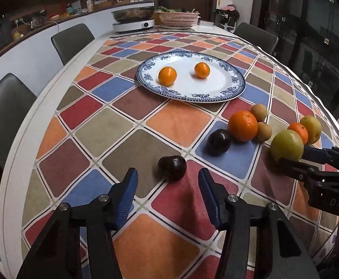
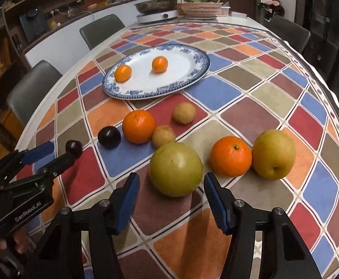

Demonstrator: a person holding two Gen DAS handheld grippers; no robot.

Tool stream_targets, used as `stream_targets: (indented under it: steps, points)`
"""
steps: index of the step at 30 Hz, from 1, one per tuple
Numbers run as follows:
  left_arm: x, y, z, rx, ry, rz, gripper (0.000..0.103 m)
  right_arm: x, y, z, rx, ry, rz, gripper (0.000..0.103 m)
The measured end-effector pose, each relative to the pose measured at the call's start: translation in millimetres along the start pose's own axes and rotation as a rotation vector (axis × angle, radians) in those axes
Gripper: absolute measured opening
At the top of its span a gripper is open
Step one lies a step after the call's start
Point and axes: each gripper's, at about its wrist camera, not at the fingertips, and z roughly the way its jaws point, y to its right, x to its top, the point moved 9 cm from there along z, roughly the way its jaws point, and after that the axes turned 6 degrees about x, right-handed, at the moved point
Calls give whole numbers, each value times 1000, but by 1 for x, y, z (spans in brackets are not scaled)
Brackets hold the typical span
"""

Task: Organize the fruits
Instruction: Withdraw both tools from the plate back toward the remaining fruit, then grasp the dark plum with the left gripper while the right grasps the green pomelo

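A blue-rimmed white plate (image 1: 230,93) (image 2: 192,74) holds two small oranges (image 1: 167,76) (image 2: 159,64). On the tablecloth lie two dark plums (image 1: 172,167) (image 1: 218,142), a large orange (image 1: 242,126) (image 2: 138,126), two brown kiwis (image 1: 259,112) (image 2: 184,112), a green apple (image 1: 286,146) (image 2: 176,169), a smaller orange (image 2: 231,156) and a yellow pear (image 2: 273,154). My left gripper (image 1: 168,194) (image 2: 60,150) is open, its fingers either side of the nearer plum. My right gripper (image 2: 170,200) (image 1: 293,155) is open around the green apple.
An induction cooker with a pan (image 1: 134,24) and a pink basket of greens (image 1: 178,18) stand at the table's far end. Grey chairs (image 1: 72,40) (image 1: 5,114) line the left side, one more at the far right (image 1: 258,34). The table edge curves close on the right.
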Motion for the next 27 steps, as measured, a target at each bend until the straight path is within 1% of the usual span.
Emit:
stream_targets:
  steps: [3,6,9,14,16,18,21,24,25,27]
  points:
    - [-1,1,5,-8,-12,-1,52,-1,1,4,4,-11,7,58]
    - [2,0,8,-7,-11,1,50,-2,2,8,3,-24,13,55]
    - [4,2,10,-4,-9,7,49,-2,3,10,8,-29,21,54]
    - [6,2,15,-6,-18,7,45,0,4,11,12,-29,25,54]
    - [7,2,16,-2,-20,2,40,0,4,12,12,-28,26,53]
    - [7,2,17,-3,-19,1,40,1,5,12,8,-26,27,51]
    - [6,1,20,-3,-34,-4,34,2,5,13,8,-24,28,51]
    - [5,1,20,-13,-38,-15,32,3,6,13,3,-25,22,51]
    - [5,2,20,-14,-37,-14,29,3,6,13,3,-24,23,51]
    - [5,2,18,-7,-32,-8,29,3,6,13,7,-22,24,50]
